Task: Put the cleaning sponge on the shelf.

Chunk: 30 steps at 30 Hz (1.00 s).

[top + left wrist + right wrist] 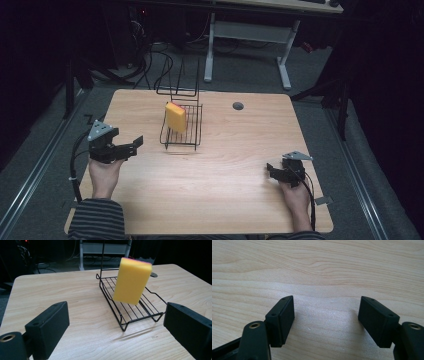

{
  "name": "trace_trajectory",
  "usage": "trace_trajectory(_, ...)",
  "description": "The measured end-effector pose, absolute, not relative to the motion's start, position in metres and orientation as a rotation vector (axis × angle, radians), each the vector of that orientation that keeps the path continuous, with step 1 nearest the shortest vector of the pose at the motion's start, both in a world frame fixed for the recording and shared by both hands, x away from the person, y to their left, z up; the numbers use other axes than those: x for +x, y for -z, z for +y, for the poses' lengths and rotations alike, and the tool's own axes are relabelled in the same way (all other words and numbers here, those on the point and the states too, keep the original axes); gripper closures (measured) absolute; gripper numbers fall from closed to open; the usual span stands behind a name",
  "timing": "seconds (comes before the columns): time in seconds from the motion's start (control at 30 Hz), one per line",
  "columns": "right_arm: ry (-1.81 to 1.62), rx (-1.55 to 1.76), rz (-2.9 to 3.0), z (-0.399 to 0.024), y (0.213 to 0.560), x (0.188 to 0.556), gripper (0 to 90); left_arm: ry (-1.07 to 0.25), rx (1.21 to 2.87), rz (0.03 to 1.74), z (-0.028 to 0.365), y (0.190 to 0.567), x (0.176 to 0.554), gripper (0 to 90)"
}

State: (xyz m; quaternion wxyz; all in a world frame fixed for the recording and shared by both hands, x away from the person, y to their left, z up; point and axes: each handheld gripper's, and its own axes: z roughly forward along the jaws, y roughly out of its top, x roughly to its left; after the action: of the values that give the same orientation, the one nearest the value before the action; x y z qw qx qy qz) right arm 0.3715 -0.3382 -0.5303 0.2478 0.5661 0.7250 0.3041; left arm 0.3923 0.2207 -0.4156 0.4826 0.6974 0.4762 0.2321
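A yellow sponge with a pink back stands on edge in a black wire rack at the table's middle, leaning against the rack's left side. In the left gripper view the sponge and the rack lie ahead of the jaws. My left gripper hovers at the table's left edge, a short way left of the rack, open with nothing between its jaws. My right gripper rests low at the right front of the table, open over bare wood.
The wooden table has a round grey cable hole behind the rack at right. A white desk frame and cables stand on the dark floor beyond the far edge. Bare wood lies between the two grippers.
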Motion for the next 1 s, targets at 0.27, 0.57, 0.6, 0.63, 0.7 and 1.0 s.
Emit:
trace_trajectory(0.27, -0.829, 1.542, 1.976, -0.338, 0.530, 0.371, 29.5, -0.574, 1.689, 1.182, 0.230, 0.420, 0.385, 7.8)
trace_trajectory(0.57, -0.829, 1.542, 1.976, -0.338, 0.530, 0.371, 29.5, -0.554, 1.686, 1.195, 0.238, 0.428, 0.379, 9.9)
trace_trajectory(0.6, -0.829, 1.542, 1.976, -0.338, 0.530, 0.371, 29.5, -0.550, 1.684, 1.199, 0.239, 0.429, 0.378, 10.2)
trace_trajectory(0.63, -0.829, 1.542, 1.976, -0.338, 0.530, 0.371, 29.5, -0.549, 1.682, 1.201, 0.240, 0.430, 0.378, 10.4)
trace_trajectory(0.7, -0.828, 1.541, 1.977, -0.338, 0.530, 0.371, 29.5, -0.546, 1.677, 1.203, 0.241, 0.431, 0.378, 10.6)
trace_trajectory(1.0, -0.828, 1.542, 1.976, -0.338, 0.530, 0.371, 29.6, -0.497, 1.689, 1.207, 0.243, 0.445, 0.375, 11.4)
